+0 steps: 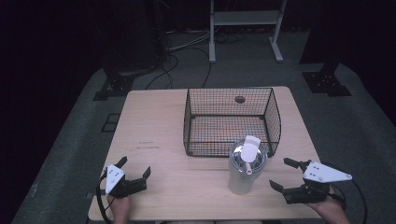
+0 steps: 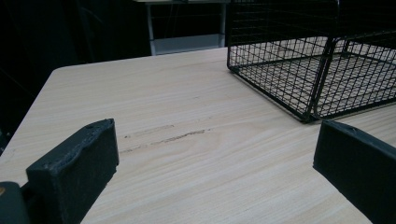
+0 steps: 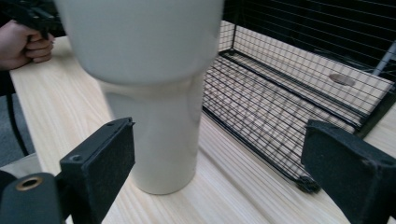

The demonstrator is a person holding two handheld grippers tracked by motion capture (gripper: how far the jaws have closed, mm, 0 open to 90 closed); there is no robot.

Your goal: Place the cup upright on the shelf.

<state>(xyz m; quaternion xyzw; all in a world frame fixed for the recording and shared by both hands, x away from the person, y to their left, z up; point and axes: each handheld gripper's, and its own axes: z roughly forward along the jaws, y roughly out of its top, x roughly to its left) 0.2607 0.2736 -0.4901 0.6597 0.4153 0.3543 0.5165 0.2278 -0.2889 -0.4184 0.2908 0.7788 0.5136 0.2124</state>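
Tumbler (image 1: 244, 169) upright, lid tab (image 1: 250, 145) seemingly basketward

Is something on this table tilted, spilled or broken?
Nothing stands out. The tumbler stands upright with its lid on, just in front of the wire basket. No spill shows on the table; there is just a faint dark scuff.

A black wire basket (image 1: 232, 122) sits on the wooden table (image 1: 154, 135).
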